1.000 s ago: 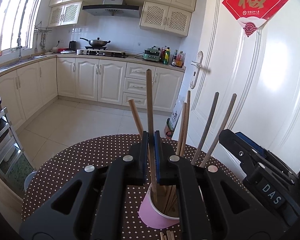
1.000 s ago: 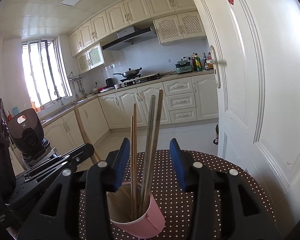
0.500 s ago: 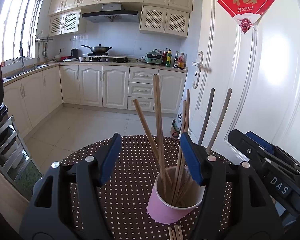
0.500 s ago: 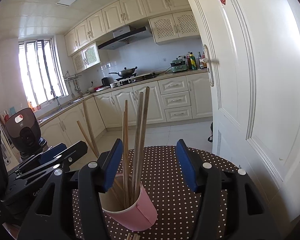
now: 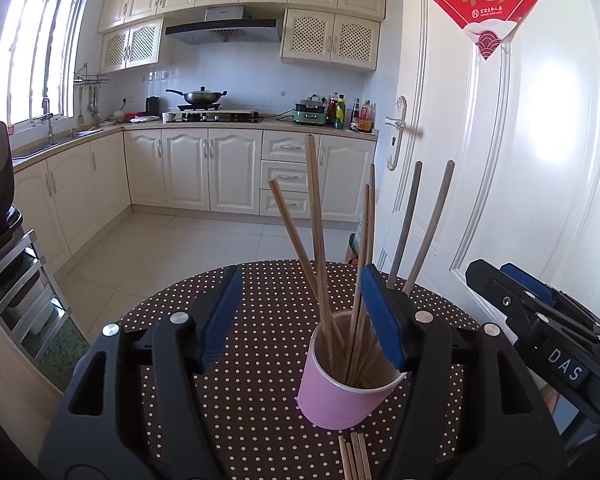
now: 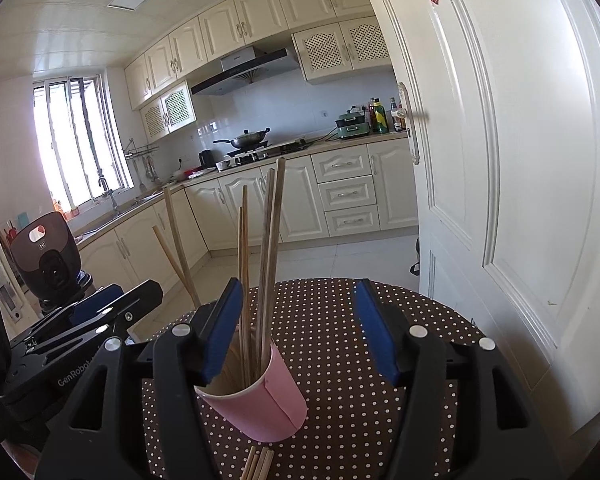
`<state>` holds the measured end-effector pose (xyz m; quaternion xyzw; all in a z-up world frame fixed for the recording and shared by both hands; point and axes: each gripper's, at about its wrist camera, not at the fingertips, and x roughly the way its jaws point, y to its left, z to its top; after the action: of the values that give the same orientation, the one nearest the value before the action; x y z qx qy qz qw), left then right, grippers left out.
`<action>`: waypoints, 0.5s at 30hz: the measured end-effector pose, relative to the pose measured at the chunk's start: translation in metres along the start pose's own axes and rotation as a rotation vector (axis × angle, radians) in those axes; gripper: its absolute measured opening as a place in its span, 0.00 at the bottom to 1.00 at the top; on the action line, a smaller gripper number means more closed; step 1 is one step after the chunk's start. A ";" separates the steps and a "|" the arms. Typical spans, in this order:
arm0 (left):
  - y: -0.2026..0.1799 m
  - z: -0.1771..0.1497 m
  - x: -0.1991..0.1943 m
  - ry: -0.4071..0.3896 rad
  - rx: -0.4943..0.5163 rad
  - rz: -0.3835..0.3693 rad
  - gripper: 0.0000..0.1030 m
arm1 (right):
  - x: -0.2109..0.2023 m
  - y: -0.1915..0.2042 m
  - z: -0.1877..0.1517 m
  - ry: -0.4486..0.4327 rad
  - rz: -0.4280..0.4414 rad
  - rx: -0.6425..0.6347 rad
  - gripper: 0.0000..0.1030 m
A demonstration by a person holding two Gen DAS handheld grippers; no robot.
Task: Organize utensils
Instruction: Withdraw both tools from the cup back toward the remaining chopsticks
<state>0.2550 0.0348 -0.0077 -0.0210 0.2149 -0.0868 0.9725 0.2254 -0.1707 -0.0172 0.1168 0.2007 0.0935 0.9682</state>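
Observation:
A pink paper cup [image 5: 342, 396] stands on the round brown dotted table [image 5: 260, 292] and holds several wooden chopsticks [image 5: 316, 232]. My left gripper [image 5: 300, 316] is open; the sticks rise between its blue pads, untouched, and the cup sits just ahead of its right finger. In the right wrist view the cup [image 6: 272, 404] leans by the left finger of my right gripper [image 6: 300, 332], whose jaws are opening. The sticks [image 6: 270, 248] stand beside its left pad, which does not press on them. More loose chopsticks [image 5: 354, 456] lie on the table in front of the cup.
A white door [image 5: 520, 160] stands close on the right of the table. A metal rack [image 5: 16, 292] with a dark appliance sits to the left. Kitchen cabinets and tiled floor lie beyond the table's far edge.
The left gripper, shut on one upright chopstick a second ago, has let it go into the cup and stands open, drawn back a little. The right gripper's jaws have spread wider.

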 end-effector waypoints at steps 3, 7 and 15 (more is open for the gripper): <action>-0.001 -0.003 -0.003 0.001 0.004 0.004 0.61 | -0.005 0.000 -0.003 0.001 -0.003 -0.005 0.56; 0.000 -0.011 -0.008 0.008 0.001 0.011 0.62 | -0.009 -0.002 -0.007 0.006 -0.008 -0.011 0.57; 0.001 -0.029 -0.016 0.039 0.009 0.026 0.65 | -0.017 -0.006 -0.020 0.032 -0.022 -0.020 0.59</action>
<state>0.2290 0.0386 -0.0272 -0.0123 0.2340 -0.0754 0.9692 0.2027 -0.1769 -0.0307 0.1034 0.2167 0.0868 0.9669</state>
